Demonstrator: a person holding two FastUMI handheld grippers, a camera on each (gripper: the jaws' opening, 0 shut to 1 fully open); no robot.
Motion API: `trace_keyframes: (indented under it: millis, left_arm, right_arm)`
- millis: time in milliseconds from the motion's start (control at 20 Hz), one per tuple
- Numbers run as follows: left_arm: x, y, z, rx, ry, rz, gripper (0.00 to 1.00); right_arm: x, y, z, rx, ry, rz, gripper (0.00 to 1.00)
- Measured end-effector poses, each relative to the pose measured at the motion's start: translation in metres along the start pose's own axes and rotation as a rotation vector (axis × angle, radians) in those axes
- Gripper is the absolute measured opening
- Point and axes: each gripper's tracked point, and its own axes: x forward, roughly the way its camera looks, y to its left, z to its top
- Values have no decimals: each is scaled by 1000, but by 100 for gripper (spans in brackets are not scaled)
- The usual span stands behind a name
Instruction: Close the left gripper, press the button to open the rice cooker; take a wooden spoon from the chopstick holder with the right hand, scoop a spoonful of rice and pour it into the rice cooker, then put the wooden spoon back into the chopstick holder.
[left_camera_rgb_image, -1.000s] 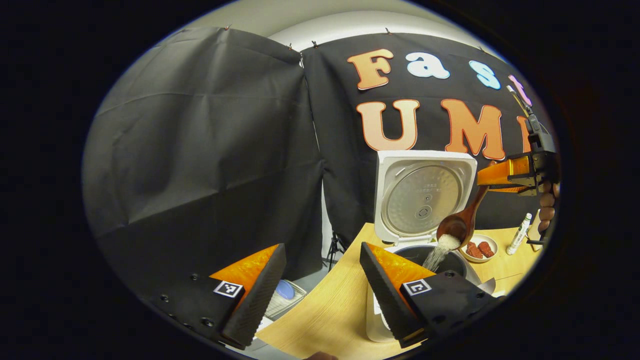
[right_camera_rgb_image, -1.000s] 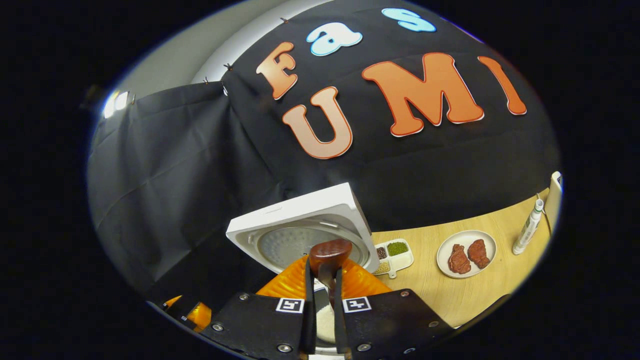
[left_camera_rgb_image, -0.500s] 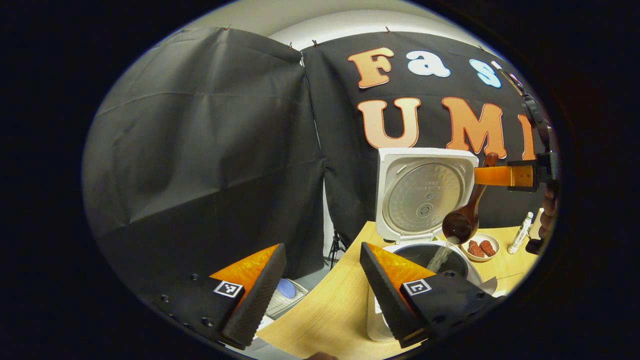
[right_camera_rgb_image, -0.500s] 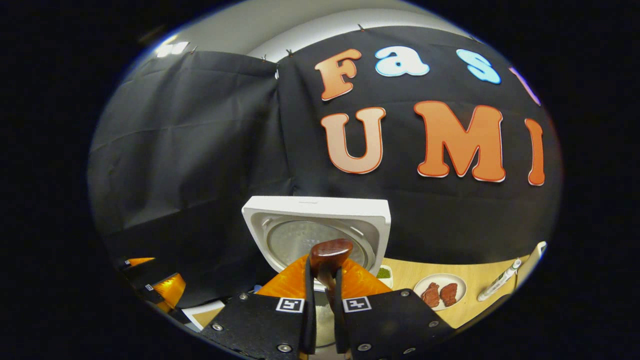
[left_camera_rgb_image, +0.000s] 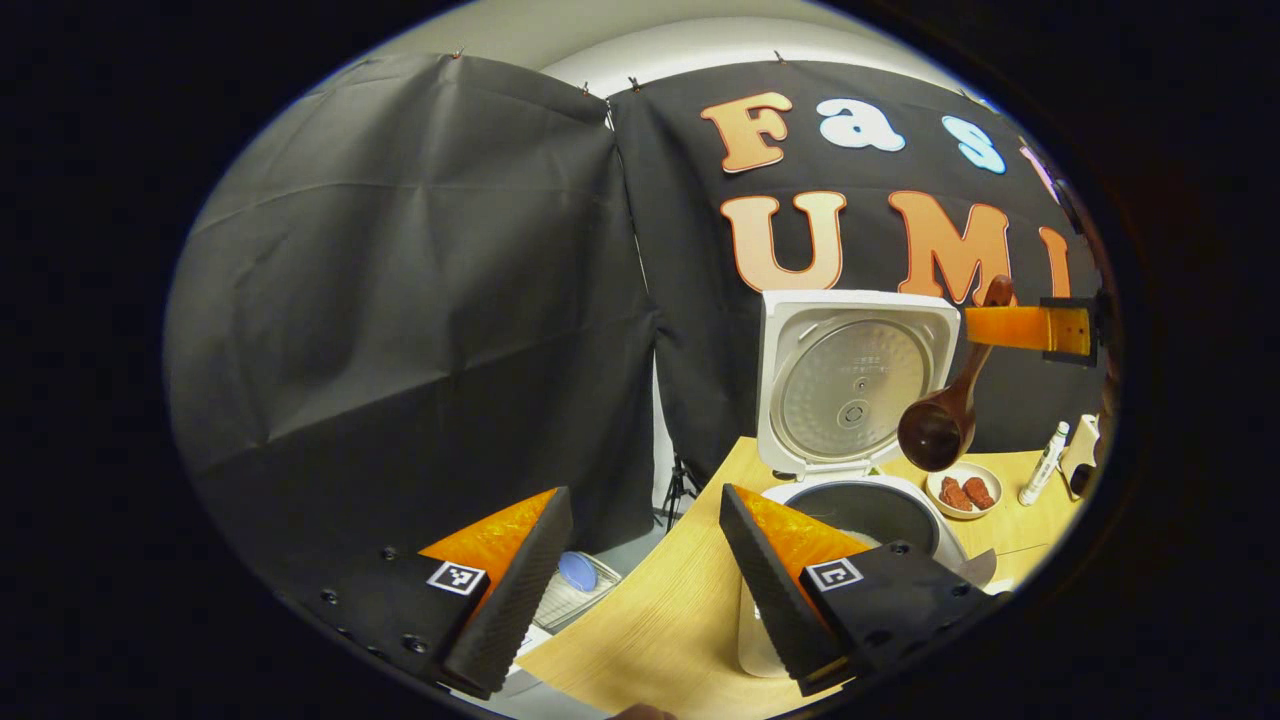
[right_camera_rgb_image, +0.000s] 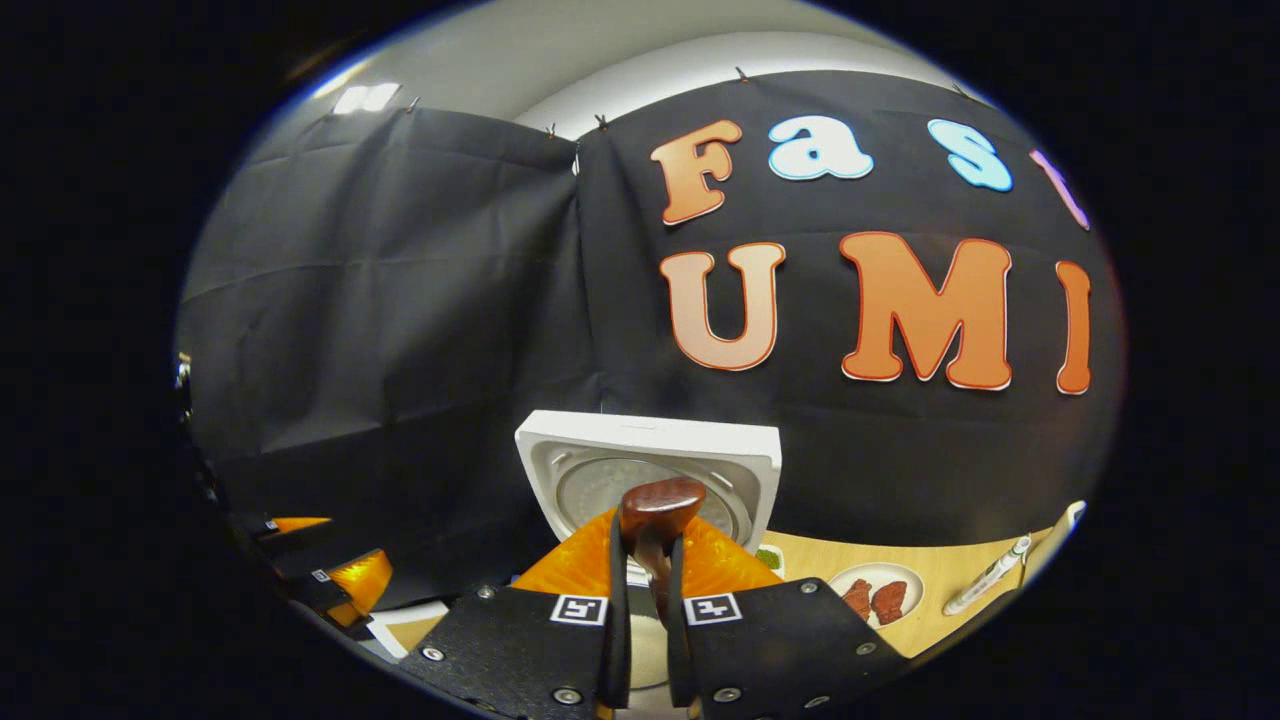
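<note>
The white rice cooker (left_camera_rgb_image: 858, 380) stands on the wooden table with its lid upright and its dark inner pot (left_camera_rgb_image: 868, 508) uncovered. In the left gripper view my right gripper (left_camera_rgb_image: 975, 328) holds a dark wooden spoon (left_camera_rgb_image: 938, 428) by the handle, bowl hanging down above the pot's right side. In the right gripper view the spoon's handle end (right_camera_rgb_image: 657, 510) is pinched between my right gripper (right_camera_rgb_image: 642, 600), in front of the cooker lid (right_camera_rgb_image: 650, 470). My left gripper (left_camera_rgb_image: 640, 590) is open, low and left of the cooker.
A small plate with red meat pieces (left_camera_rgb_image: 962, 490) and a white tube (left_camera_rgb_image: 1042, 462) sit on the table (left_camera_rgb_image: 660, 620) right of the cooker. A wire basket with a blue item (left_camera_rgb_image: 575, 585) lies below the table's left edge. Black cloth walls stand behind.
The rice stream from the spoon into the pot has stopped. My right gripper has lifted the spoon a little and levelled out. The left gripper has hardly moved.
</note>
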Motion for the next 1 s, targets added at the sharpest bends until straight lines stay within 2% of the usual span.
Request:
trace_keyframes:
  millis: [200,250,300,400,750,900,950,1000]
  left_arm:
    - [-5,-22,0,4,12,-27,100]
    - [-5,-29,1,7,13,-37,96]
    - [-7,-36,1,10,13,-47,100]
    - [-8,-53,5,13,12,-69,100]
    - [-16,-128,12,38,18,-173,100]
    - [-20,-165,4,-1,77,-237,100]
    - [-21,-174,4,-10,91,-242,96]
    - [-22,-181,3,-15,102,-242,100]
  right_arm:
    - [-33,-38,1,135,20,-32,14]
    - [-41,-53,1,153,21,-54,14]
    - [-52,-68,1,165,21,-80,14]
    - [-76,-97,-4,189,22,-129,14]
    - [-176,-212,-58,266,87,-374,14]
    - [-219,-254,-82,332,128,-467,14]
    - [-231,-265,-88,347,137,-489,14]
    - [-244,-279,-94,356,145,-512,14]
